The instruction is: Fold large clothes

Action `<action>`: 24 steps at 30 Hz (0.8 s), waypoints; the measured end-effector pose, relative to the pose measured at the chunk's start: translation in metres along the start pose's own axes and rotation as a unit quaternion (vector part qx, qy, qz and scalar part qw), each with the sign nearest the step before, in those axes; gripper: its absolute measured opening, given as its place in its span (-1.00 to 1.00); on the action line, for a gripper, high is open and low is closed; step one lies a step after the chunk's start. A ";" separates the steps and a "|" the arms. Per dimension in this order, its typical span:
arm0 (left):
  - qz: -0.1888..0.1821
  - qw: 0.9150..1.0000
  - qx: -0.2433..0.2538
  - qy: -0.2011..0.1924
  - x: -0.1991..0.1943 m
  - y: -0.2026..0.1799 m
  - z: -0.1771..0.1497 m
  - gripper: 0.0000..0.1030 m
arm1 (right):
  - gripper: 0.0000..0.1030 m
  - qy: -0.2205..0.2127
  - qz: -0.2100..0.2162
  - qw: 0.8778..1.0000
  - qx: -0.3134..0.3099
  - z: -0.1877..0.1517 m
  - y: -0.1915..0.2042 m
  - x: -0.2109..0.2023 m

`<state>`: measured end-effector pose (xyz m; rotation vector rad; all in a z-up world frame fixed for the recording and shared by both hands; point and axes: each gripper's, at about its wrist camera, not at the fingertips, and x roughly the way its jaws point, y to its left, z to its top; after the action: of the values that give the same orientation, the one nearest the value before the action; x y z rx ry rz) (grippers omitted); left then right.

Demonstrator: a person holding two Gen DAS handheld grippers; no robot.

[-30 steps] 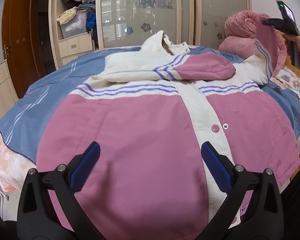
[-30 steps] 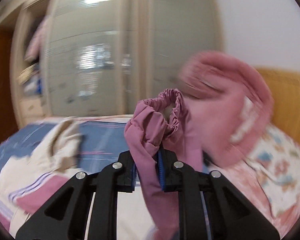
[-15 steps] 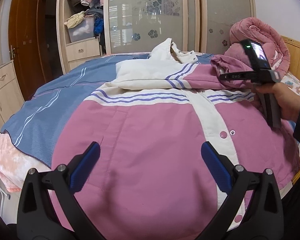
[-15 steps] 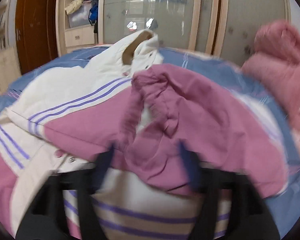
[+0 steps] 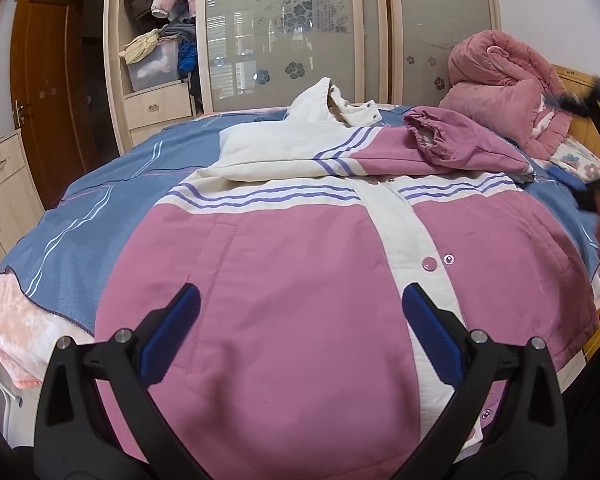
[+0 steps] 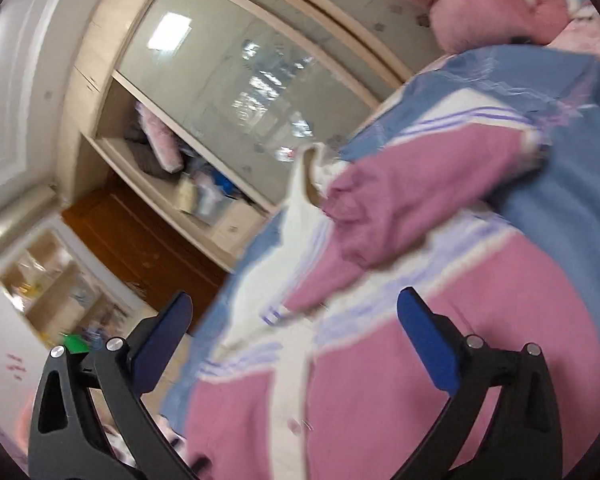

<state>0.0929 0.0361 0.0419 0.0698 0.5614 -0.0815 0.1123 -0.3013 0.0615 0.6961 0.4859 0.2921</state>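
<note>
A: Left wrist view: the left tongs (image 5: 300,332) stand wide with nothing between them, hovering over the near hem of the jacket (image 5: 300,300), which lies front-up on the bed (image 5: 100,208).

B: And the right tongs (image 6: 292,336)?

A: Their jaws have just been opening; they stand wide now and hold nothing. The right sleeve (image 5: 460,140) lies across the chest, cuff toward the hood (image 5: 332,104), on top of the left sleeve (image 5: 284,152).

B: So what next, in your judgement?

A: With both sleeves in, the hem should go up toward the collar. Each pair of tongs ought to take a near corner, pinching both layers, and lift evenly so the padded cloth doesn't slide or drag the sleeves out.

B: Any containers around?

A: Far left, an open wardrobe shelf (image 5: 156,96) carries a clear storage box (image 5: 152,68) with something pale inside and clothes heaped on top. Far right on the bed sits a rolled pink quilt (image 5: 500,80).
</note>
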 end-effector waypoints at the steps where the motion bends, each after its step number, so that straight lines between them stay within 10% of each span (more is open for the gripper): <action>1: -0.001 1.000 0.000 0.001 0.000 0.000 -0.001 0.96 | 0.97 0.010 -0.021 1.000 -0.013 -0.009 0.001 -0.004; 8: 0.004 1.000 -0.008 0.004 0.001 0.003 -0.002 0.96 | 0.97 0.059 -0.181 0.970 -0.148 -0.073 0.015 -0.018; 24: -0.033 0.999 0.002 -0.019 -0.026 0.013 0.040 0.96 | 0.97 0.034 -0.180 0.961 -0.206 -0.078 0.027 -0.026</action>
<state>0.0937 0.0467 0.0901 0.0524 0.5267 -0.1486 0.0470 -0.2495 0.0364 0.1834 0.5843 0.0672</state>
